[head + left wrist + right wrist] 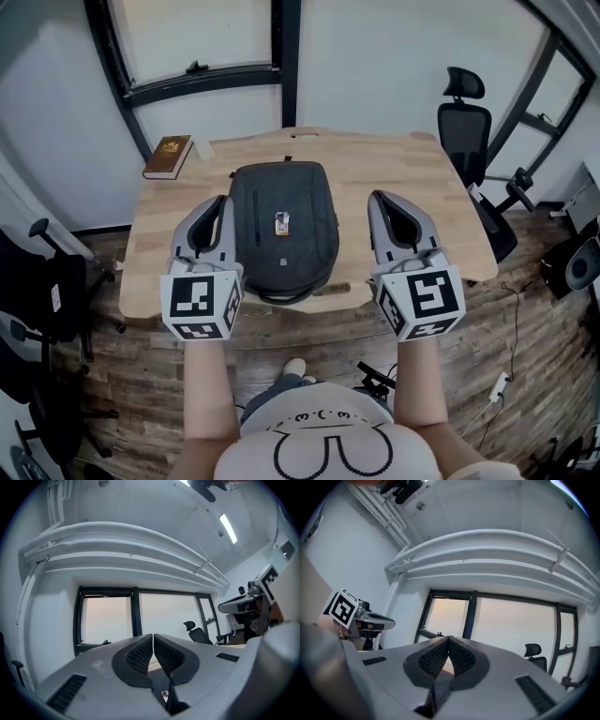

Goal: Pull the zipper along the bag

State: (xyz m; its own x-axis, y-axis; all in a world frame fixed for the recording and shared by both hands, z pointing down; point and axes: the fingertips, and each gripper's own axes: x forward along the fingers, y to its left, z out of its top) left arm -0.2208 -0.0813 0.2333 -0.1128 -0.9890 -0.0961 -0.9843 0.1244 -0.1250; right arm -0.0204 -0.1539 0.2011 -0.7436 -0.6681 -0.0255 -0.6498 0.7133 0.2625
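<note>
Forearms reach up from the bottom of the head view, each hand holding a gripper over the near edge of the table (394, 164). The left gripper (221, 208) is at centre left and the right gripper (380, 202) at centre right, both aimed away toward the far wall. In each gripper's own view the jaws are pressed together with nothing between the pads. Only wall and window show beyond them.

Between the two grippers, and below them, the bag (281, 234) lies flat in the middle of the table, its near end at the table's edge. Neither gripper touches it. A small light tag (281, 222) sits on its top face; I cannot tell whether that is a zipper pull. The zipper track is too small to make out.

The bag looks like soft dark fabric, fairly flat and probably light. It would likely bunch or slide on the smooth wood if the zipper were tugged alone. One gripper should pinch the fabric close to the zipper's start to keep it taut. The other should take the pull tab squarely, since a thin tab can slip from the pads.

Farther off, a book (169, 157) lies at the table's upper-left corner. A chair (466, 117) stands at upper right.
</note>
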